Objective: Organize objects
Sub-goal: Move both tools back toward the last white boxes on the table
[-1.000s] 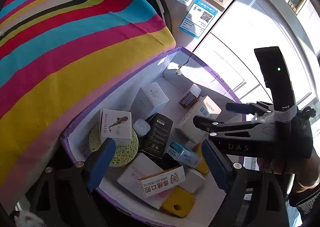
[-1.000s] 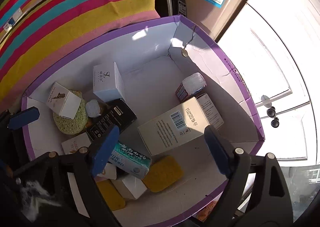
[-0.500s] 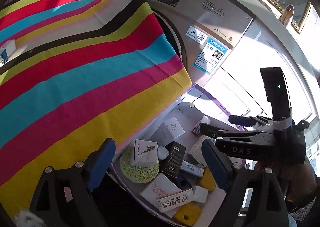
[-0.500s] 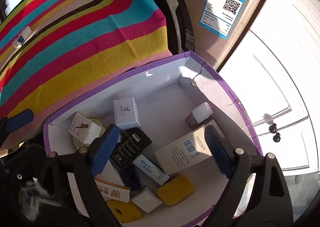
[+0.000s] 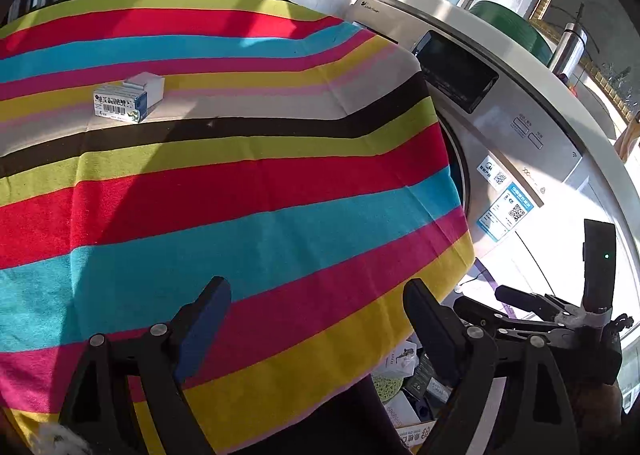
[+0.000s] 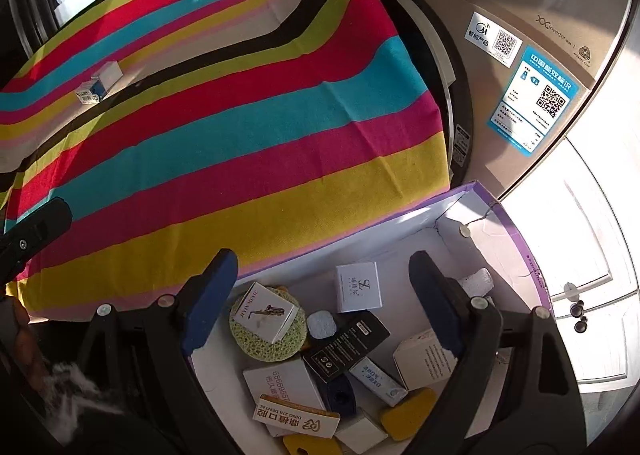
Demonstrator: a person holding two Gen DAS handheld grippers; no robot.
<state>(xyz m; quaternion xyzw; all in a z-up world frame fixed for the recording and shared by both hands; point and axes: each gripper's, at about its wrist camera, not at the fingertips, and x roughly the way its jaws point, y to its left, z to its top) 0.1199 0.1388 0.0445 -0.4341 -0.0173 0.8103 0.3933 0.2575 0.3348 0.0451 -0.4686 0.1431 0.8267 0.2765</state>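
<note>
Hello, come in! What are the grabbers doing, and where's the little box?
Left gripper open, empty. Right gripper open, empty, over purple-rimmed box. Small box alone on striped cloth. Nothing in the way.

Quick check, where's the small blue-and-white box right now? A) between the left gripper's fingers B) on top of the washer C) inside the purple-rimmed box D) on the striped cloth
D: the small blue-and-white box lies alone on the striped cloth, away from both open grippers.

A small carton (image 5: 129, 99) lies on the tablecloth (image 5: 240, 195); the box (image 6: 496, 239) of items sits beside it.
</note>
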